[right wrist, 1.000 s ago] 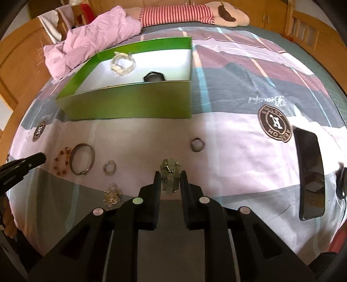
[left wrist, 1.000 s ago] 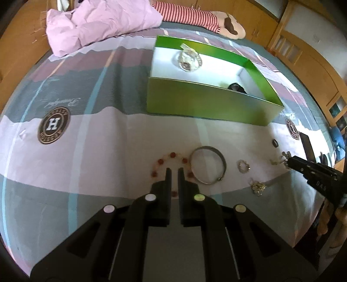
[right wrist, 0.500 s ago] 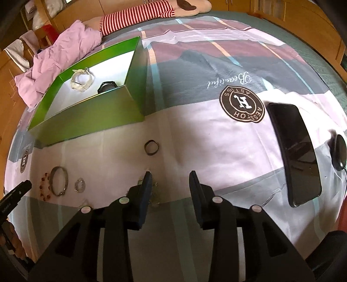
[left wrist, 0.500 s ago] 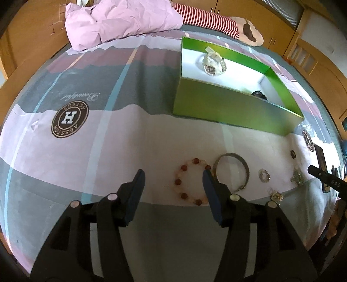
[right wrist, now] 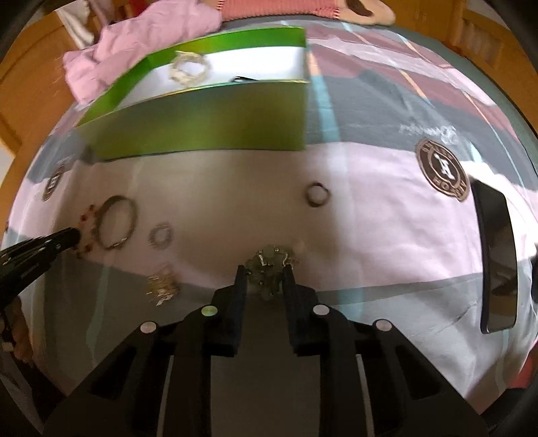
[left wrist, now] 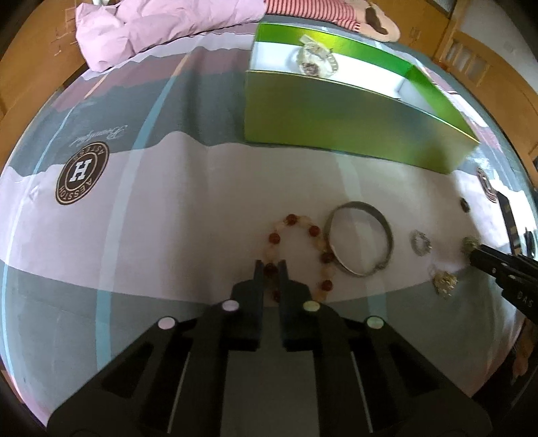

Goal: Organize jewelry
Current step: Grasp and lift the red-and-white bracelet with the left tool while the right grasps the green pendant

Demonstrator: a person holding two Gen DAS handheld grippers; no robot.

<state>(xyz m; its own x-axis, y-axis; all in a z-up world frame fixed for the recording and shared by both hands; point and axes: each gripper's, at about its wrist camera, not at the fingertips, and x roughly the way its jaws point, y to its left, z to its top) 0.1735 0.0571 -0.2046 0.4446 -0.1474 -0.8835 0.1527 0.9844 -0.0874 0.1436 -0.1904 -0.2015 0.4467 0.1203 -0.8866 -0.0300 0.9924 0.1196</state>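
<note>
Red-beaded bracelet (left wrist: 296,255) pinched in left gripper (left wrist: 270,265) jaws; right gripper (right wrist: 264,272) jaws narrow around charm cluster (right wrist: 270,260). Lift slowly.

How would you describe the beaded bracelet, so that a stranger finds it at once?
Start from the green box on the bedsheet and look in front of it, at the row of jewelry. The beaded bracelet lies at its left end, touching the silver bangle; only it has red and pale beads, pinched by the left gripper.

Bed (left wrist: 175,188) with patterned sheet, green box (left wrist: 343,117) at its far side, beaded bracelet (left wrist: 299,248), silver bangle (left wrist: 361,247), small rings, chain pieces nearer than box, black phone (right wrist: 497,265) right of box, pink quilt (left wrist: 151,30) behind.
</note>
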